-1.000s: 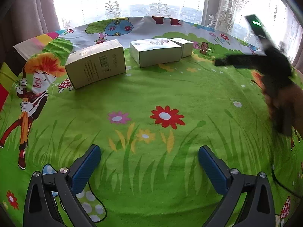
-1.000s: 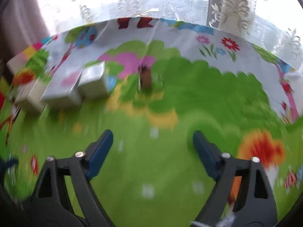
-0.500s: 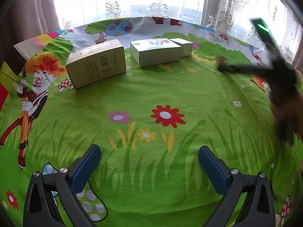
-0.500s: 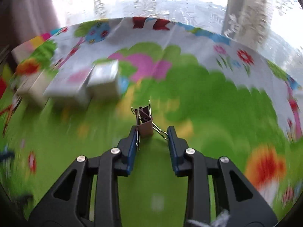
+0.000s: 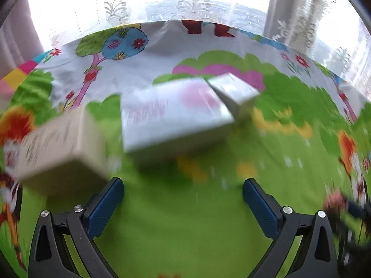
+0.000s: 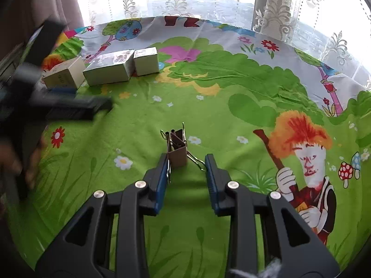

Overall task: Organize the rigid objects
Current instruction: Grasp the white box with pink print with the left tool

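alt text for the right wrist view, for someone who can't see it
The right gripper holds a brown binder clip by its wire handles above a green cartoon tablecloth. Three boxes line up far left, and the blurred left gripper reaches toward them.

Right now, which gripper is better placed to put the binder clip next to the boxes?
The right gripper: its jaws are partly closed around the binder clip. The left gripper is open and empty, facing the boxes.

Cartoon-print green tablecloth (image 6: 231,106), three boxes (image 6: 109,70) in a row on it
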Demonstrator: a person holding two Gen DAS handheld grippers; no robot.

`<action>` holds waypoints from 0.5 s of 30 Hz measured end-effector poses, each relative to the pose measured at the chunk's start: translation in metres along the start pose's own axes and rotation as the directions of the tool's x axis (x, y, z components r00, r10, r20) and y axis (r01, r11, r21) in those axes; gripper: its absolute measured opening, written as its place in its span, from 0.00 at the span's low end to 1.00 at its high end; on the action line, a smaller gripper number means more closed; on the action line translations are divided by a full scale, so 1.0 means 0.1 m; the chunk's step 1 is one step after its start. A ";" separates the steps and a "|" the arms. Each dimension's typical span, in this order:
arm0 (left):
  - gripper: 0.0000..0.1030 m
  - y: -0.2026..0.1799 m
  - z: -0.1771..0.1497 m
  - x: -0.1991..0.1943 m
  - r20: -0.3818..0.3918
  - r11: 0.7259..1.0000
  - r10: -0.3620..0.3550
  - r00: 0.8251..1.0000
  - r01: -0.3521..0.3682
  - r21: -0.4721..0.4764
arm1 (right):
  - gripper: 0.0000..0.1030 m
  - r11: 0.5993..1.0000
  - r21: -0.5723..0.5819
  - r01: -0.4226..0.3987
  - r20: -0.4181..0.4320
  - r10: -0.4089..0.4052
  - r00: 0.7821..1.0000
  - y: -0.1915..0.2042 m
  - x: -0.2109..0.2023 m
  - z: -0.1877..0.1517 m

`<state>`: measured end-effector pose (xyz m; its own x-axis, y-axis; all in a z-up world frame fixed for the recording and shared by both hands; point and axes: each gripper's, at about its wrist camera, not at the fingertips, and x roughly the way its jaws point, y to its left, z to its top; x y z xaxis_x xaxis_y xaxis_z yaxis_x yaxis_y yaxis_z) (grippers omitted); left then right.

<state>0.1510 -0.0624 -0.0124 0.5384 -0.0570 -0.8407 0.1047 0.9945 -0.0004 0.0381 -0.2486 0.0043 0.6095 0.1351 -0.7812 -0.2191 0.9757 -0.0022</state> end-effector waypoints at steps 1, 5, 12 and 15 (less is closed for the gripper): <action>1.00 0.01 0.08 0.05 -0.004 1.000 -0.011 1.000 0.011 0.018 | 0.35 1.000 0.000 0.000 0.000 0.000 1.000 0.00 0.00 0.00; 1.00 0.04 0.15 0.07 -0.051 0.989 -0.084 0.995 0.089 0.116 | 0.35 1.000 0.015 -0.016 0.001 0.016 1.000 -0.03 0.01 0.00; 1.00 0.07 0.36 -0.02 -0.043 0.885 -0.010 0.999 0.028 0.465 | 0.35 0.999 0.030 -0.033 0.002 0.033 0.999 -0.06 0.02 0.01; 1.00 0.14 0.46 0.06 -0.081 0.827 -0.048 0.996 0.085 0.556 | 0.35 0.999 0.031 -0.032 0.003 0.032 0.999 -0.05 0.02 0.01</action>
<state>0.1940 -0.0529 0.0071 0.4637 -0.0978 -0.8806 0.5970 0.7688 0.2290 0.0410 -0.2534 0.0034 0.6045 0.1664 -0.7791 -0.2147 0.9758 0.0418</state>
